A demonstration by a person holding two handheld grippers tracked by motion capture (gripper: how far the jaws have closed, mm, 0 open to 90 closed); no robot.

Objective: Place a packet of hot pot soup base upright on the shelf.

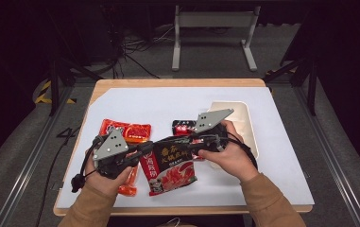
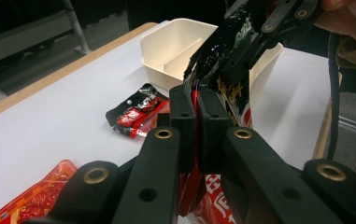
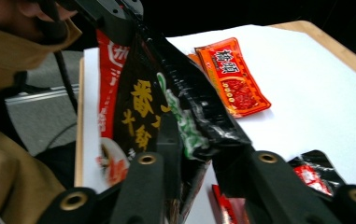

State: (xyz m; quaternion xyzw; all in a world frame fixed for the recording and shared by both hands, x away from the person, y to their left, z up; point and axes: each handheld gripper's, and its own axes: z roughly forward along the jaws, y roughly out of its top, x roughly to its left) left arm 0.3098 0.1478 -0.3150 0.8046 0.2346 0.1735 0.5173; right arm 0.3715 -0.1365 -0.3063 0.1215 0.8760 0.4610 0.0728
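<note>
A big black-and-red food pouch (image 1: 170,165) with yellow lettering is held up off the white mat between both grippers. My left gripper (image 2: 195,100) is shut on the pouch's (image 2: 234,100) edge, pads tight together on the foil. In the high view this left gripper (image 1: 149,146) is at the pouch's upper left corner. My right gripper (image 3: 196,135) is shut on the crumpled black top of the pouch (image 3: 143,107); in the high view the right gripper (image 1: 188,145) is at the upper right corner. The two grippers face each other, close together.
A beige divided tray (image 1: 246,125) stands at the right of the mat, just behind the right hand. A small black-and-red sachet (image 1: 182,126) lies beside it. An orange-red packet (image 1: 126,131) lies at the left, and another orange packet (image 1: 129,184) lies under the left hand.
</note>
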